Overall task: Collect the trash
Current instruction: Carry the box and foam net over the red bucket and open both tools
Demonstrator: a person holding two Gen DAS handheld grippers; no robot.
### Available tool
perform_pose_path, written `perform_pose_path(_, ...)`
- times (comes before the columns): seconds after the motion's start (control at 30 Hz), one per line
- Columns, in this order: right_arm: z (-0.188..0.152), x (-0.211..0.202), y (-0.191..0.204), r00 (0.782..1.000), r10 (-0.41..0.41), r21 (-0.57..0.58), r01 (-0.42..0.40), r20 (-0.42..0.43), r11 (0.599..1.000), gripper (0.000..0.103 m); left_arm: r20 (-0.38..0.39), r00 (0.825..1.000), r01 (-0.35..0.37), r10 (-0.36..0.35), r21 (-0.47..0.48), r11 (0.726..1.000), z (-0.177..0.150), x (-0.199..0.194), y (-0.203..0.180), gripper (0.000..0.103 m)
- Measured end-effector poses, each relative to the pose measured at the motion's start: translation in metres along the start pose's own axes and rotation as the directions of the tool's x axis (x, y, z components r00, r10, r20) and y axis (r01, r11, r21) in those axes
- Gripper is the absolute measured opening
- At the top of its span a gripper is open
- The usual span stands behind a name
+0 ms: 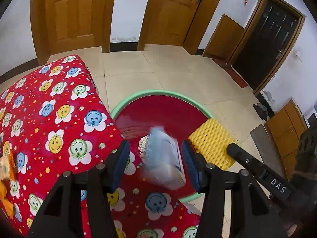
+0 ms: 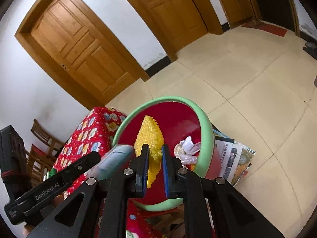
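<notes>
step: drop into basin (image 2: 206, 125) | left tool (image 1: 156, 162): wrapper (image 1: 164, 158) loose between parted pads | right tool (image 2: 155, 162): yellow foam (image 2: 150, 138) pinched | advice: both to be released only once well inside the rim

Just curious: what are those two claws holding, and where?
Right hand-held gripper pinches the yellow foam net's lower end; whether the left grips the blurred blue-white packet is unclear.

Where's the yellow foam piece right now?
The yellow foam sits between the right tongs, over the red bin beside the flowered cloth.
</notes>
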State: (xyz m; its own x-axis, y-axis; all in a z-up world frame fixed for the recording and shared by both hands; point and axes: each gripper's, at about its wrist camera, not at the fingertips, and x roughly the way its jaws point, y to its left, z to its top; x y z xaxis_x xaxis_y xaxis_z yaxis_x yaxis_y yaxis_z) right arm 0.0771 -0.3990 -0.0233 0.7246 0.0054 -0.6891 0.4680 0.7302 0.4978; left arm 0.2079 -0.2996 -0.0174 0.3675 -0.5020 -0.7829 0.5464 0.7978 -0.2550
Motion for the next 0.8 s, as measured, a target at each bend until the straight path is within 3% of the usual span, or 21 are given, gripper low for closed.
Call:
perform_pose_path(0.4, 0.000, 0.010, -0.007, 0.999, 0.024, 0.047, -0.023, -0.035, 0.999, 0.032, 0.007, 1.000, -0.012, 0.012, -0.007, 1.000, -0.009, -0.011, 0.004, 0.054)
perform_pose_path(0.47, -0.001, 0.009, -0.003, 0.998, 0.034, 0.050, -0.032, -0.046, 0.998, 0.037, 0.019, 1.000, -0.023, 0.023, -0.030, 0.999, -0.012, -0.018, 0.011, 0.054)
perform_pose_path(0.53, -0.003, 0.008, 0.001, 0.998, 0.039, 0.050, -0.036, -0.053, 0.998, 0.049, 0.037, 0.999, -0.030, 0.032, -0.051, 0.998, -0.015, -0.028, 0.019, 0.054)
perform_pose_path(0.8, -0.014, 0.001, 0.020, 0.997, 0.056, 0.012, -0.056, -0.056, 0.998, 0.059, 0.096, 0.990, -0.093, 0.105, -0.123, 0.988, -0.025, -0.068, 0.057, 0.054)
